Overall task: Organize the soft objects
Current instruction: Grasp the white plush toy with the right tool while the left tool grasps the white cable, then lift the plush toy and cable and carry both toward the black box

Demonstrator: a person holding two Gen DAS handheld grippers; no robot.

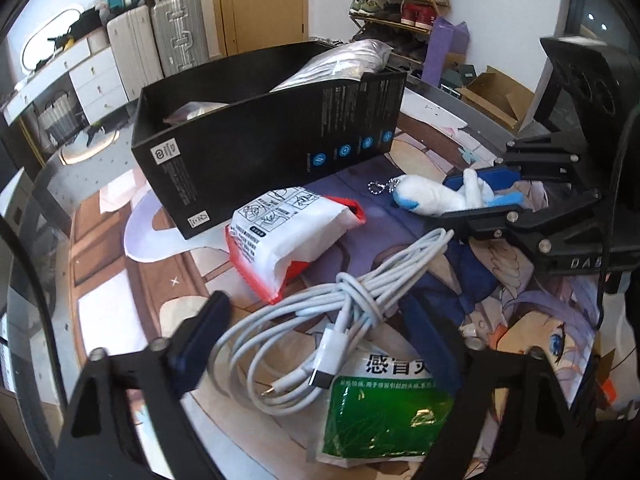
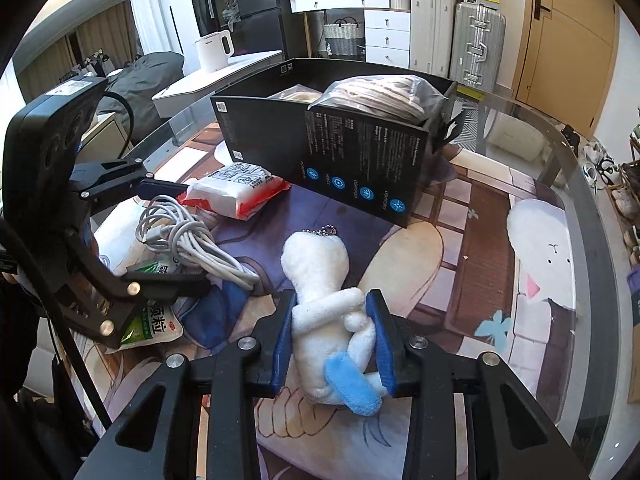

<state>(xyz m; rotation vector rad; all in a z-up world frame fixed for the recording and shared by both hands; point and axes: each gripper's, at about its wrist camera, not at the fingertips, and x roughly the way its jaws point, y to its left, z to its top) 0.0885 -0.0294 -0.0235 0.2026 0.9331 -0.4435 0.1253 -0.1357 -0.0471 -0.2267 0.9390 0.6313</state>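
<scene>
A white plush toy (image 2: 320, 280) with blue ears and a ball chain lies on the printed table mat. My right gripper (image 2: 331, 300) is shut on the toy's body, blue pads on both sides; it also shows in the left wrist view (image 1: 456, 196). A black box (image 2: 332, 152) stands behind it, holding bagged soft items (image 2: 376, 92). My left gripper (image 1: 316, 312) is open over a coiled white cable (image 1: 320, 312), with a red-white tissue pack (image 1: 288, 228) just beyond and a green medicine pouch (image 1: 380, 412) below.
The printed mat (image 2: 500, 240) covers a glass table with a rounded edge (image 2: 592, 208). The black box (image 1: 260, 140) stands at the table's middle. A kettle, drawers, suitcases and a shoe rack stand in the room behind.
</scene>
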